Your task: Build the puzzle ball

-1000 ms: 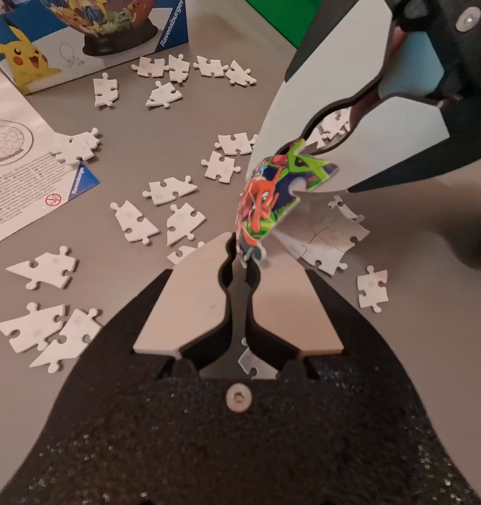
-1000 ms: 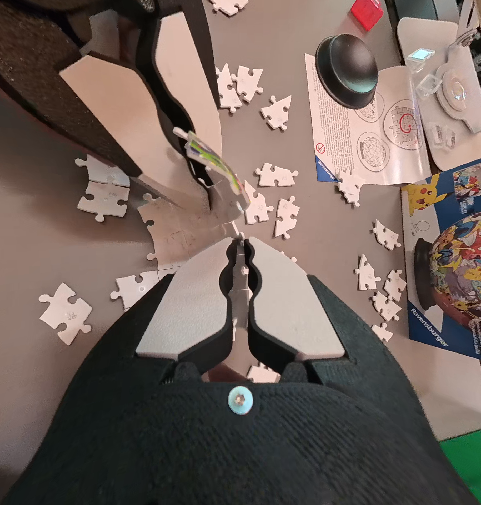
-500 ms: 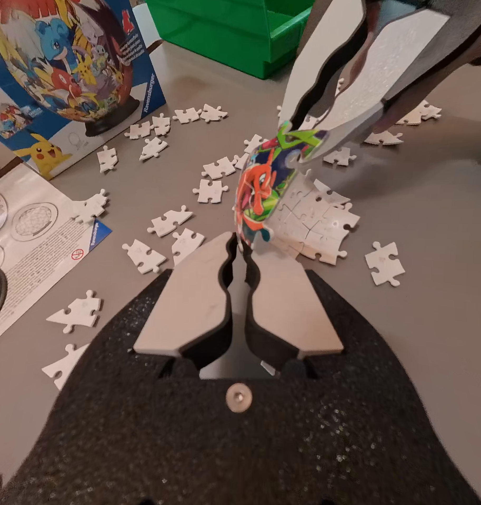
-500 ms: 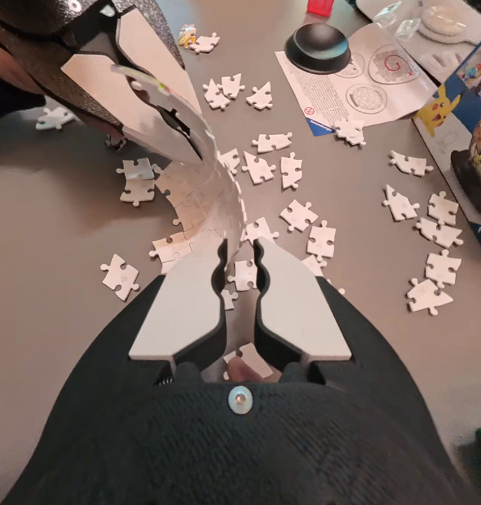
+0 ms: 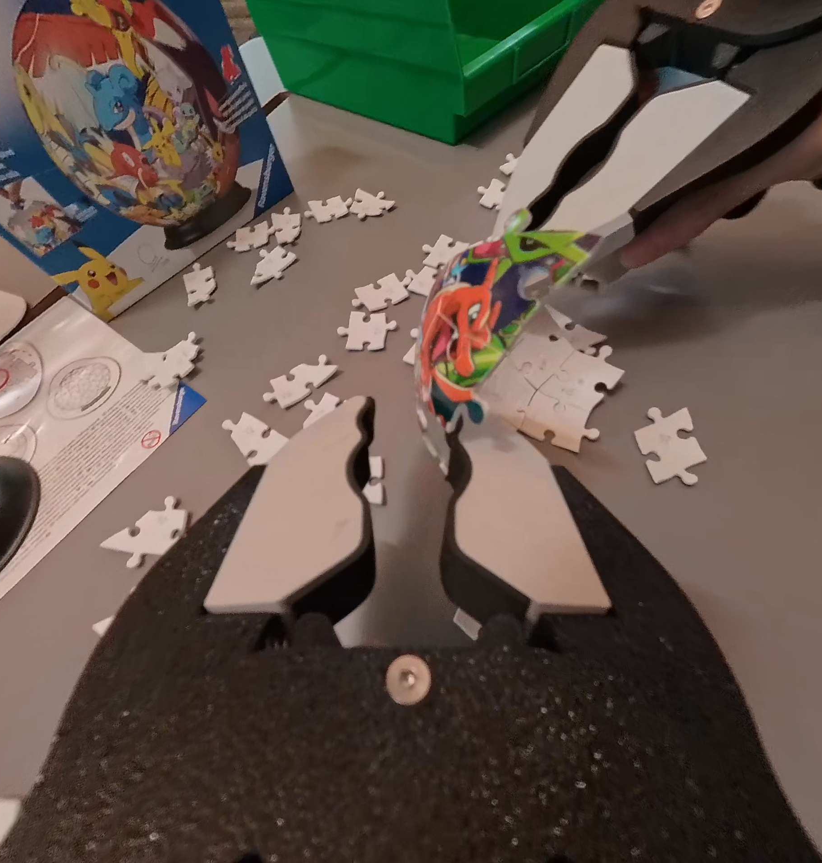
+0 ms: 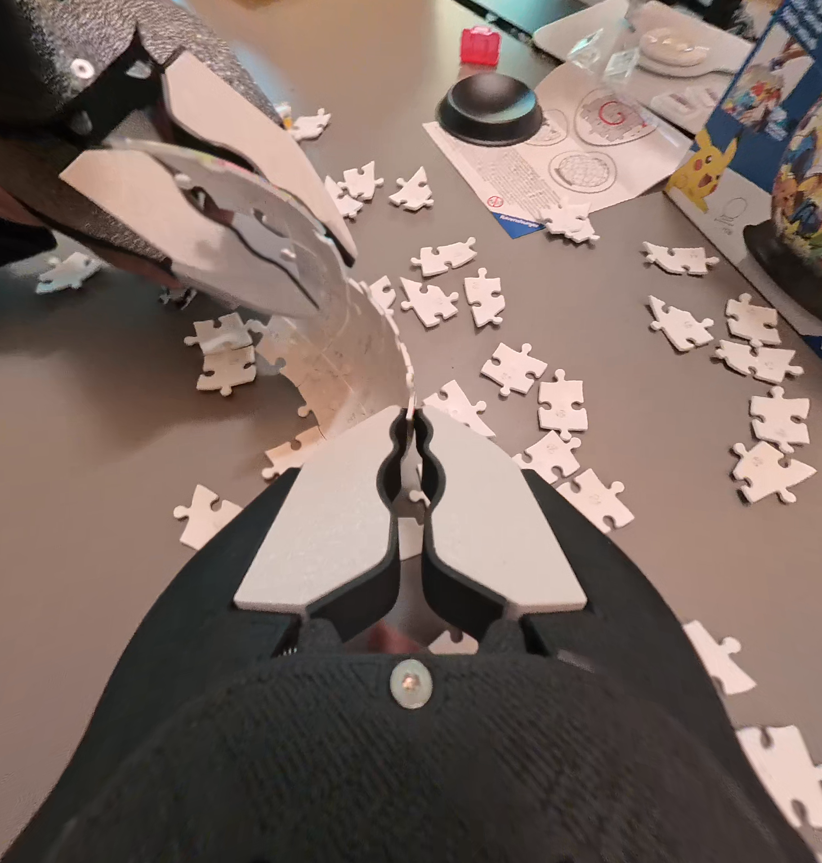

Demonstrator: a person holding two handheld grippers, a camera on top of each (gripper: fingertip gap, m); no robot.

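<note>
In the left wrist view the left gripper [image 5: 411, 432] has its fingers spread apart, where half a second ago they pinched the curved assembled puzzle section [image 5: 465, 336]; its lower edge now only touches the right finger. The right gripper [image 6: 411, 418] is clamped on the section's other end, holding it above the grey surface [image 5: 727, 513] and loose white pieces [image 6: 563, 404]. Farther off stands the puzzle box [image 5: 133, 140]. Only the left view shows the green bin [image 5: 423, 79], contents hidden; only the right view shows a red block [image 6: 480, 44].
</note>
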